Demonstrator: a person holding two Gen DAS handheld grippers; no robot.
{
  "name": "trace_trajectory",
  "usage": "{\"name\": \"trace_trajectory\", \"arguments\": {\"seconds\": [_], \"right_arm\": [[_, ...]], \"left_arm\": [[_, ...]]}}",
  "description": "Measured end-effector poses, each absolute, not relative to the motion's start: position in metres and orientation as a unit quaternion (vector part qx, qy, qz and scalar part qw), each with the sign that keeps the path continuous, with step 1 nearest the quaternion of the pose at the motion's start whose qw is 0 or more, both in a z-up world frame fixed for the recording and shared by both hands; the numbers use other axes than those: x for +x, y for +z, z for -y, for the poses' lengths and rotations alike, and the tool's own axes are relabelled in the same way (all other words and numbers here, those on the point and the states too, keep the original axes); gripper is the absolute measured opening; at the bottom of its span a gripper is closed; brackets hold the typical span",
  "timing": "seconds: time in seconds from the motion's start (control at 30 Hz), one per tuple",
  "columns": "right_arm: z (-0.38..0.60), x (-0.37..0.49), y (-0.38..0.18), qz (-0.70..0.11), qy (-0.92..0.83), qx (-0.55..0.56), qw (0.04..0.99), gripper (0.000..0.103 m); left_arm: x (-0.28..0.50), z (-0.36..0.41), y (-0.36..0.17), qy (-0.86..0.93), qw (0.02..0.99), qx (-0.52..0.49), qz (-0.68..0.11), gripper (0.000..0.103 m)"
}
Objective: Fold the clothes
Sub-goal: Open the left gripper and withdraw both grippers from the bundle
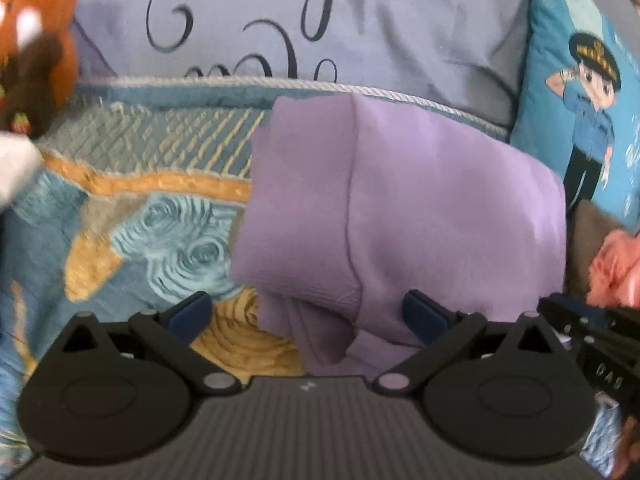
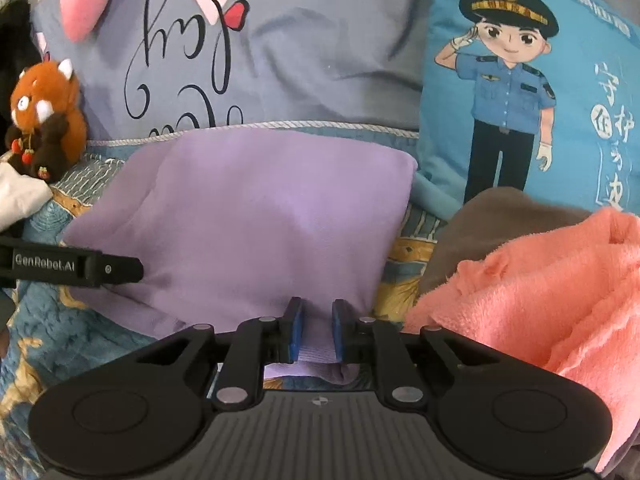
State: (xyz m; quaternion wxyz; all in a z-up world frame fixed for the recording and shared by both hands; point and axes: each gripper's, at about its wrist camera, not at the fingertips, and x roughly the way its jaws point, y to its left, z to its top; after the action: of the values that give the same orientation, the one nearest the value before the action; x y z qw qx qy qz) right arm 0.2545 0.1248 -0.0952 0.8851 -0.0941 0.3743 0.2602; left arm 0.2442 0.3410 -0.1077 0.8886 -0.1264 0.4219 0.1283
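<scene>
Where folded, lilac garment bulky.

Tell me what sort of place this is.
Probably a bed or sofa at home: a patterned quilt, a script-printed pillow, a cartoon officer cushion and a red panda plush.

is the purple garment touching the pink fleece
Apart. The right wrist view shows the purple garment and the pink fleece separated by a strip of patterned bedspread.
</scene>
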Motion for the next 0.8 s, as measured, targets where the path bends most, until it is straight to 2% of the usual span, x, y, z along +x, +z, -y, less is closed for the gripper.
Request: {"name": "trace_trajectory", "arguments": {"seconds": [0.03, 0.1, 0.17, 0.23, 0.43, 0.63, 0.8], "right_arm": [[-0.12, 0.253, -0.088, -0.376, 0.262, -0.081, 0.885, 0.017], [-0.108, 0.243, -0.069, -0.367, 0.265, -0.055, 0.89, 0.027], [-0.09, 0.222, -0.047, -0.34, 0.257, -0.045, 0.904, 0.066], [-0.068, 0.197, -0.027, -0.323, 0.238, -0.052, 0.915, 0.085], [0.015, 0.12, 0.013, -0.337, 0.181, -0.058, 0.922, 0.1], [0.084, 0.044, 0.038, -0.328, 0.135, -0.019, 0.935, 0.103], [0.108, 0.009, 0.056, -0.315, 0.107, -0.003, 0.943, 0.103]], "left_arm": [[0.244, -0.336, -0.099, 0.14, 0.89, -0.108, -0.42, 0.102], [0.232, -0.324, -0.076, 0.137, 0.903, -0.091, -0.397, 0.103], [0.216, -0.315, -0.054, 0.113, 0.913, -0.099, -0.379, 0.103], [0.197, -0.3, -0.033, 0.095, 0.92, -0.1, -0.368, 0.103], [0.131, -0.235, 0.01, 0.08, 0.922, -0.076, -0.371, 0.103], [0.053, -0.161, 0.046, 0.047, 0.928, -0.079, -0.36, 0.103], [0.003, -0.111, 0.072, 0.048, 0.933, -0.043, -0.354, 0.103]]}}
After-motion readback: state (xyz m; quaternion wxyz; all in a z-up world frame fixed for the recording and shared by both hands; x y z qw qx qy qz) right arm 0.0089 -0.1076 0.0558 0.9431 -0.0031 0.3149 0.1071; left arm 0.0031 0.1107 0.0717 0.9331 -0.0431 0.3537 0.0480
